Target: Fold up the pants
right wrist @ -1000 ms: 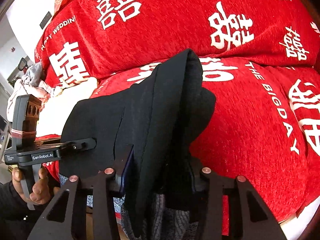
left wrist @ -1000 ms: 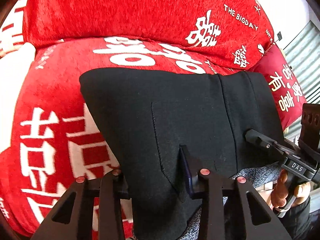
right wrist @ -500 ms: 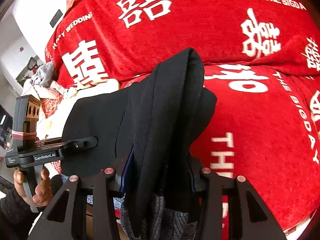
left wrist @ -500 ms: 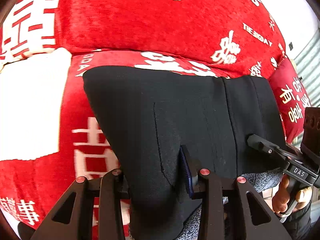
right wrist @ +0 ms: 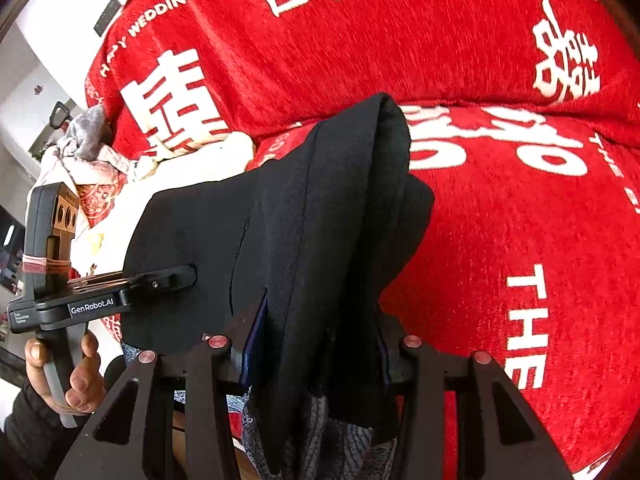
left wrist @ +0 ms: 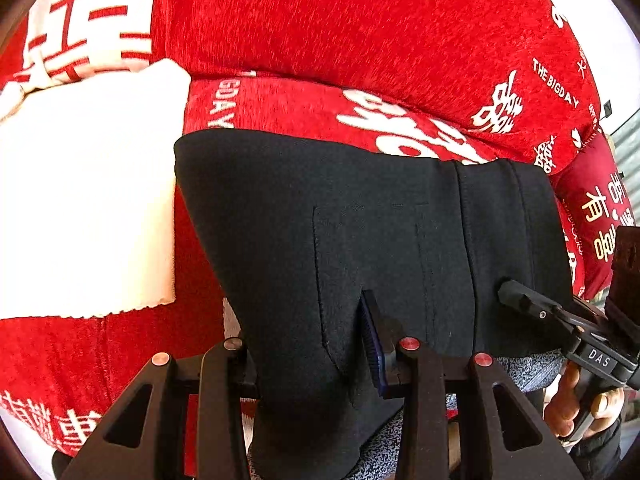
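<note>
Left wrist view: the left gripper (left wrist: 310,344), its jaws easing open yet pressing black cloth, holds one end of the black pants (left wrist: 360,240), which spread ahead of it, above the red blanket (left wrist: 360,32). A white cloth (left wrist: 80,208) lies left of the pants. The right gripper (left wrist: 520,294) bites their far right edge.

Right wrist view: the right gripper (right wrist: 316,340) clamps a thick bunched fold. The pants' long edge runs leftward to the other tool; both hands look equally placed to lay them down.
</note>
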`<state>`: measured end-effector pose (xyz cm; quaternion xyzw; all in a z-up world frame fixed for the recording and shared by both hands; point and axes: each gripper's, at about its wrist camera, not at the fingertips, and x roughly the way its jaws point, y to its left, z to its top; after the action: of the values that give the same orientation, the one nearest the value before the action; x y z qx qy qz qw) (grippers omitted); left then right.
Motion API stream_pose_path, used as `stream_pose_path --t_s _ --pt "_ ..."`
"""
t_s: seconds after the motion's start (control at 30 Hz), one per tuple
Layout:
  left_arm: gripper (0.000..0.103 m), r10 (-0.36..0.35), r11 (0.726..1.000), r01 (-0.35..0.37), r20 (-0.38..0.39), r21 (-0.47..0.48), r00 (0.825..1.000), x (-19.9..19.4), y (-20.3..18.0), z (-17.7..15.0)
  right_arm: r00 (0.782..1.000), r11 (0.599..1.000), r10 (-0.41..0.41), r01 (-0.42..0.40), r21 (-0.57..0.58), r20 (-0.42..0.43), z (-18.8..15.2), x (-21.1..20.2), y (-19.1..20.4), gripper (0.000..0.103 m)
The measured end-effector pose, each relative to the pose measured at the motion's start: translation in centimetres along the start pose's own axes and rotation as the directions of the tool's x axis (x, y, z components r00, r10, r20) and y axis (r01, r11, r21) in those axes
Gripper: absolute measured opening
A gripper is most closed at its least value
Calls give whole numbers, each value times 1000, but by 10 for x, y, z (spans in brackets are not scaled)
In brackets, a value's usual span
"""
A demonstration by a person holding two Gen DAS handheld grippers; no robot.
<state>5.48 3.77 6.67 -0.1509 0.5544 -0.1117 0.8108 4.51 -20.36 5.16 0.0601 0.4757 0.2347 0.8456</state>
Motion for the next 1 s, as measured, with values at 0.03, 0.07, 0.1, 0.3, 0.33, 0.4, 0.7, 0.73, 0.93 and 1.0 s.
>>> stream_pose_path --t_s 0.03,0.07,0.1,0.3,0.33,0.4,0.7,0.73,0.93,1.0 --pt "45 1 1000 -1 -1 2 1000 3 2 1 1000 1000 -4 4 9 -4 0 3 -3 48" --pt "48 3 1000 -3 -2 1 1000 6 2 2 1000 1000 -9 9 16 -7 1 6 -5 49" --pt "56 8 1000 -8 -5 -1 1000 9 3 3 1000 1000 -14 14 26 -11 1 8 -7 50" --pt "82 19 997 -20 -18 -70 1000 19 24 -1 998 991 -30 37 132 -57 -1 22 -31 71" --pt "82 28 996 -29 -5 -85 1000 13 28 -2 998 989 -31 37 140 -48 -2 19 -33 72" --pt "82 57 994 -55 22 -98 998 0 33 -5 998 987 -63 65 149 -21 -3 8 -34 72" --pt "82 74 997 -70 174 -27 982 -60 -1 -55 968 959 -116 168 -230 223 -46 -64 51 81" --pt "82 69 998 -68 185 -10 980 -60 -10 -63 973 951 -102 157 -266 209 -55 -62 57 80" --pt "82 58 998 -61 127 27 990 -23 -29 -84 986 956 -140 159 -248 95 -78 -20 38 80" --pt "82 61 998 -64 107 24 992 -12 -27 -84 988 963 -132 146 -225 79 -81 -15 27 80"
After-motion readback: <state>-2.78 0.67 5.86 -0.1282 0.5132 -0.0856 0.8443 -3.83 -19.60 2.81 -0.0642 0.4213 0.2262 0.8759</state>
